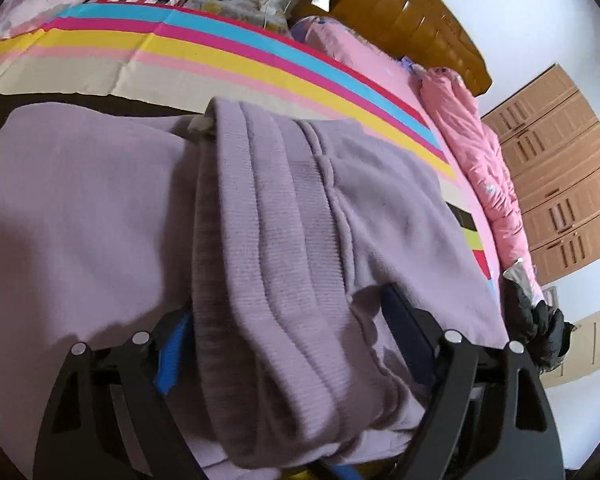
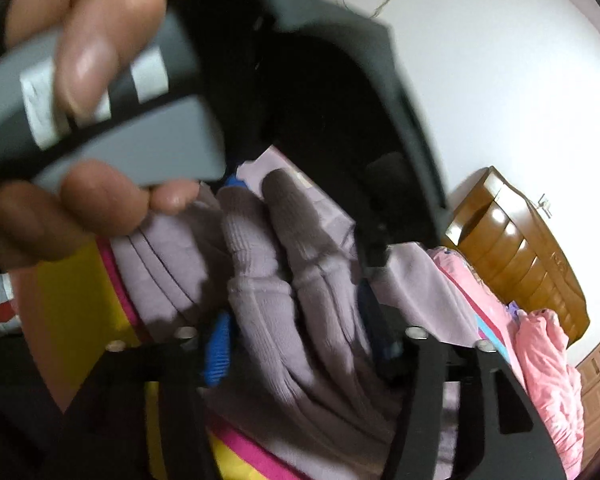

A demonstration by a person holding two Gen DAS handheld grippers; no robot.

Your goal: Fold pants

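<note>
We see the lilac pants bunched on the striped bedsheet. Left gripper clamps a thick ribbed fold between its fingers. Right gripper likewise grips bunched fabric, beside the pink quilt.

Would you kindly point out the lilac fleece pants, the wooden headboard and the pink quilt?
lilac fleece pants (image 1: 400,208): left wrist view, flat leg panel.
wooden headboard (image 1: 404,12): left wrist view, glossy front.
pink quilt (image 2: 548,364): right wrist view, crumpled middle.
</note>
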